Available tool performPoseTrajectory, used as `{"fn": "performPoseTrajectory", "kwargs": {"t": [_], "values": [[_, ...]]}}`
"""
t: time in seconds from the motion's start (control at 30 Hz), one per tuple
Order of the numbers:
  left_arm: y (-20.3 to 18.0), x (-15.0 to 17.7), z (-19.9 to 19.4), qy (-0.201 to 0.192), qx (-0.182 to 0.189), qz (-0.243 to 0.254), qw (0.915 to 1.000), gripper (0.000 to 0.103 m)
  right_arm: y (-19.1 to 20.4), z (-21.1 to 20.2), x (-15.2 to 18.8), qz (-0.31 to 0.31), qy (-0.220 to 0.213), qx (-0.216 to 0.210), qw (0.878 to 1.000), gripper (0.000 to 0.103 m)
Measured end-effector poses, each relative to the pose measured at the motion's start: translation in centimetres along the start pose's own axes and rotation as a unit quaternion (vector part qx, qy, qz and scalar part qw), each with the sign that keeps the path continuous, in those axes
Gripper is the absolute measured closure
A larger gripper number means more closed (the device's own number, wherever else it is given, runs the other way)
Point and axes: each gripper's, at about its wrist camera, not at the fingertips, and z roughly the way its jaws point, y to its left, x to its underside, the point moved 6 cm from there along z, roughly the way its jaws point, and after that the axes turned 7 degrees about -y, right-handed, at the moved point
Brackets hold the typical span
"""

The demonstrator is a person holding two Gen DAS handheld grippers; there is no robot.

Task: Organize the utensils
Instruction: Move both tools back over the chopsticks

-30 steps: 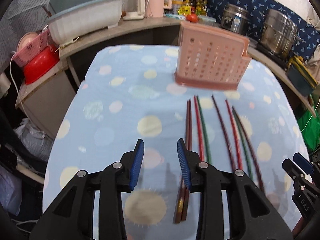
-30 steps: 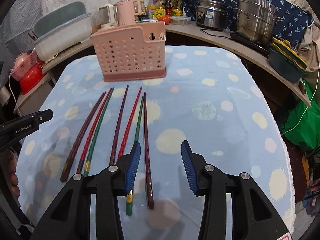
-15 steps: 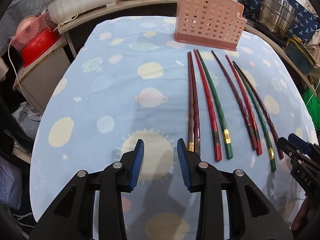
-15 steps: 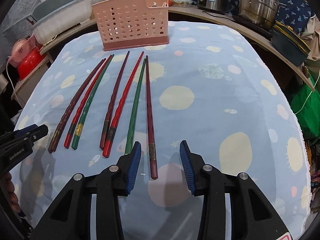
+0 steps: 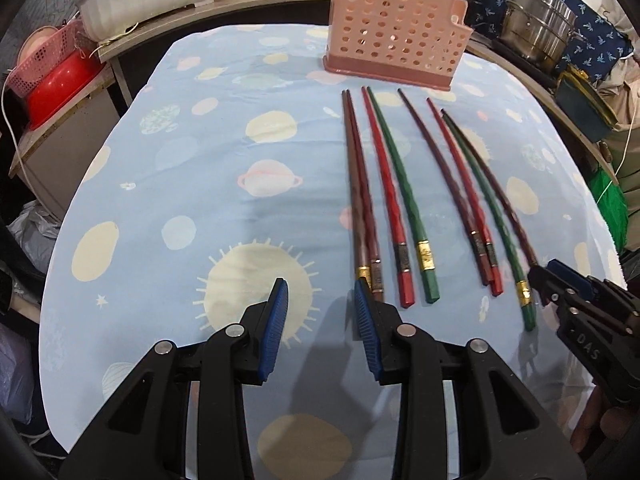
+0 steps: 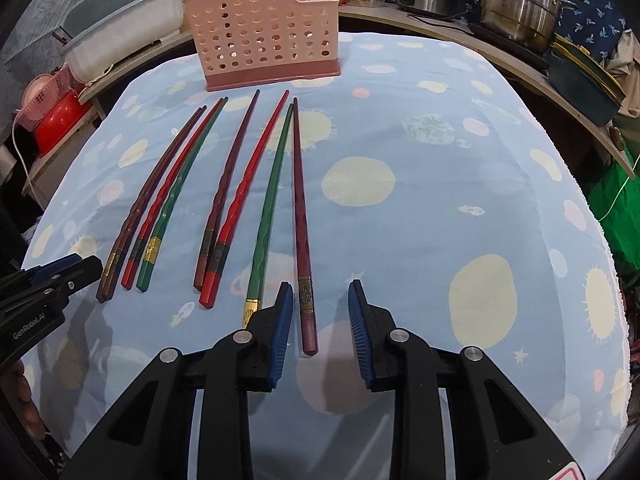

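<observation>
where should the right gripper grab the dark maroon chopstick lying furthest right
Grip the dark maroon chopstick at its thick butt end, near the gold band, coming down from above with the pads across its width. It lies flat, apart from the green chopstick, and that end already sits between the right gripper's closing, not yet touching jaws.

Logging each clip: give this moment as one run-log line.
left tool: open, empty | right tool: closing around dark chopstick, no contact yet | pink holder: no chopsticks visible inside
</observation>
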Motion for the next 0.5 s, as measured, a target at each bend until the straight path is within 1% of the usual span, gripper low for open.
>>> {"fn": "performPoseTrajectory", "kwargs": {"t": [0.13, 0.27, 0.5], "values": [[-0.55, -0.05, -0.07, 0.0, 0.006, 0.005, 1.0, 0.07, 0.12, 0.16, -0.06, -0.002, 0.0, 0.0, 1.0, 0.076], [-0.68, 0.55, 0.55, 0.01, 0.008, 0.005, 0.9999, 0.07, 0.1, 0.29, -0.01, -0.003, -0.001, 0.0, 1.0, 0.076], [-0.79, 0.61, 0.57, 0.006, 0.008, 0.006, 0.9999, 0.07, 0.14, 0.36, 0.02, -0.002, -0.001, 0.0, 1.0, 0.076]]}}
